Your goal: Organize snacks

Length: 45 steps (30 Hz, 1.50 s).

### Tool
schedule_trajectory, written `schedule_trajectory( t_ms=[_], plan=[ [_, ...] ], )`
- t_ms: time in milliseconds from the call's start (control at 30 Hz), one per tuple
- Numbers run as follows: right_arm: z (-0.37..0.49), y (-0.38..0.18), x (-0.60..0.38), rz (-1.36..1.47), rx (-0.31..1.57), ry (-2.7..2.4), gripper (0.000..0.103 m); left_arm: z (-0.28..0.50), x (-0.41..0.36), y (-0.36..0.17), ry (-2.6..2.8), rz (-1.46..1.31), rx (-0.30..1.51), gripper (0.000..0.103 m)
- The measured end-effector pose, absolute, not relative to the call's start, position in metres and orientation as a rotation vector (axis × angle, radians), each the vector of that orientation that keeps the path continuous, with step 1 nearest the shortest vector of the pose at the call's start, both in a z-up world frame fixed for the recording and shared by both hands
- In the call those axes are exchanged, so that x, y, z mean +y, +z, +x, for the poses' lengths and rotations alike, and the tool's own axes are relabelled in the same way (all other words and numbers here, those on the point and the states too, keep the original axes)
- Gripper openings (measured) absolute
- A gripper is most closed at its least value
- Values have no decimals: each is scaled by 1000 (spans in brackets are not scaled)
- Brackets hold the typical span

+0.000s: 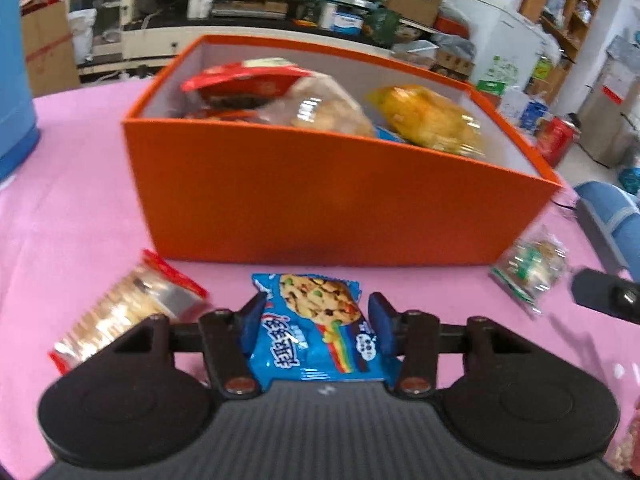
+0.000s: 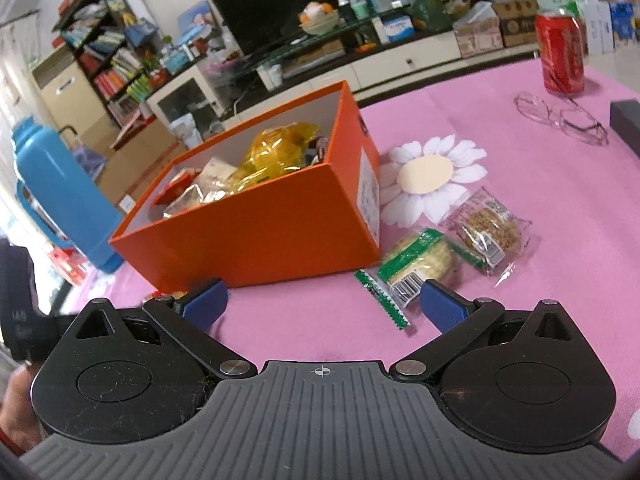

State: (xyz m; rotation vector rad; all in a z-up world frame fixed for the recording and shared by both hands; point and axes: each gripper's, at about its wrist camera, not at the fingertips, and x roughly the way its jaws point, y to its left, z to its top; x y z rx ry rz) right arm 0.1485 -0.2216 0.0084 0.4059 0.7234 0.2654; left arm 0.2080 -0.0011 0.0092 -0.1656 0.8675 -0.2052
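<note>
An orange box (image 1: 320, 196) stands on the pink tablecloth with several wrapped snacks inside; it also shows in the right wrist view (image 2: 260, 236). My left gripper (image 1: 316, 316) is shut on a blue cookie packet (image 1: 316, 328), just in front of the box's near wall. A red-edged cracker pack (image 1: 120, 312) lies to its left. A green-wrapped biscuit pack (image 1: 528, 272) lies at the right. My right gripper (image 2: 320, 304) is open and empty above the cloth, near the green biscuit pack (image 2: 416, 260) and an oat bar packet (image 2: 488, 232).
A blue thermos (image 2: 60, 196) stands left of the box. A red can (image 2: 560, 54), glasses (image 2: 560, 118) and a dark object (image 2: 628, 120) sit at the far right. A daisy mat (image 2: 428, 172) lies beside the box. Shelves and a TV stand are behind the table.
</note>
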Motion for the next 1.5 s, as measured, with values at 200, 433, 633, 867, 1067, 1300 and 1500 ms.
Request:
schedule_trajectory(
  t_ms=[200, 433, 633, 867, 1067, 1300, 1500],
  plan=[
    [149, 5, -233, 468, 730, 258, 93, 182, -43, 11, -299, -152, 867, 49],
    [149, 4, -242, 470, 736, 216, 93, 149, -64, 15, -377, -140, 864, 73],
    [146, 4, -247, 449, 728, 199, 93, 119, -33, 24, -309, -129, 850, 74],
    [142, 6, -236, 344, 742, 173, 93, 83, 6, 23, -211, -165, 861, 75],
    [119, 15, -248, 298, 714, 118, 93, 55, 31, 37, -161, -200, 831, 79],
    [42, 45, -354, 693, 385, -235, 93, 47, 39, 58, -175, -229, 751, 92],
    [17, 49, -383, 658, 347, -354, 93, 60, 35, 57, -197, -195, 737, 93]
  ],
)
